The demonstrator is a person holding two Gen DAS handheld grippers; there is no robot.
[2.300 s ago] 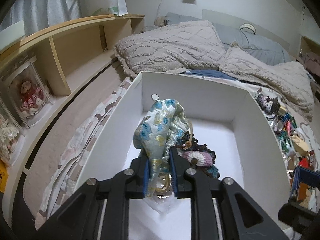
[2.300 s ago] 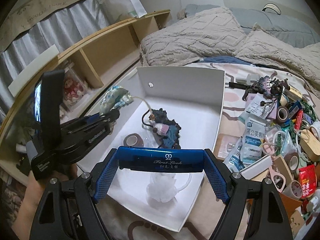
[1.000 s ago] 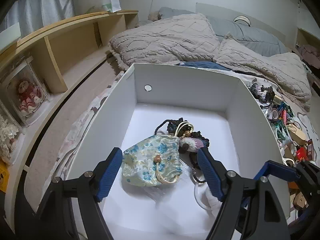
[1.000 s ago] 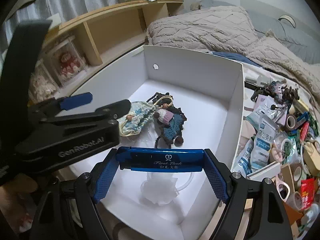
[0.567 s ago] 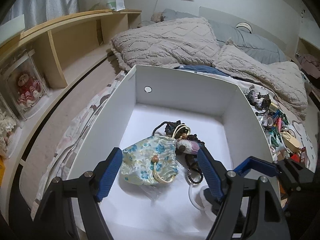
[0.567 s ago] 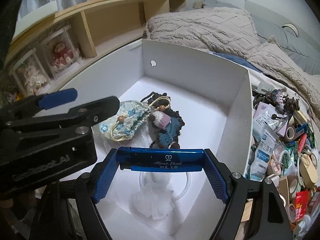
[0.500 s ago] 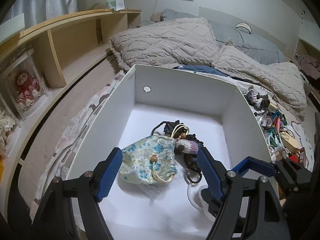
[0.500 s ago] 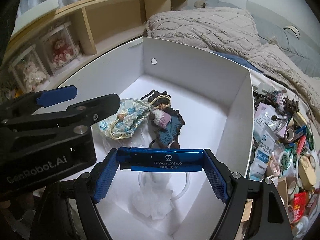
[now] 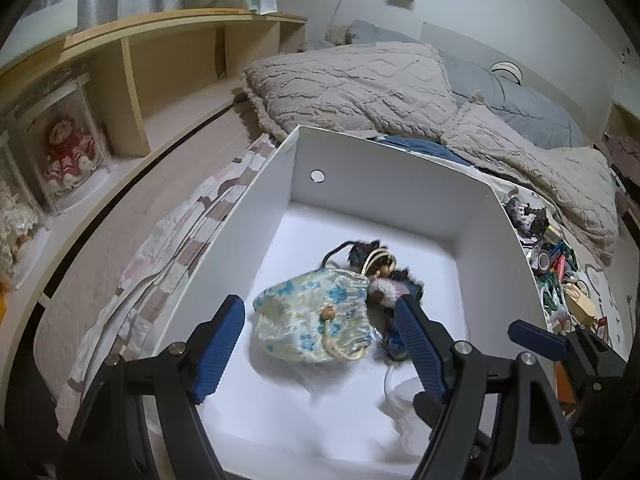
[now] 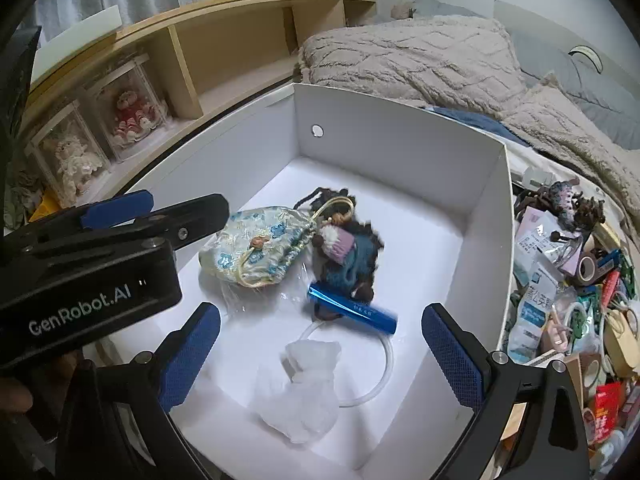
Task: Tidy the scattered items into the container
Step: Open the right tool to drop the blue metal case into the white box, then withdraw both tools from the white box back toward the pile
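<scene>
Blue tube point(image 10: 353, 309) drops slantwise into the white box point(image 10: 486, 240) as my empty right gripper point(image 10: 320, 356) opens above it, lower centre.

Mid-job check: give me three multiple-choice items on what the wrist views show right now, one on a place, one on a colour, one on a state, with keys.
1. Where does the blue bar lie?
A. inside the white box, against the knitted doll
B. on the wooden shelf
C. in the clutter pile beside the box

2. What colours is the drawstring pouch?
A. plain red
B. pale cream with blue flowers
C. black

3. How does the right tool stand?
A. clamped on the pouch
B. clamped on the bar
C. jaws opening, pressing on nothing

Key:
1 A, the bar rests on the box floor, touching the doll.
2 B, blue floral print on light fabric.
3 C, both pads stand wide apart with the bar lying free below them.
</scene>
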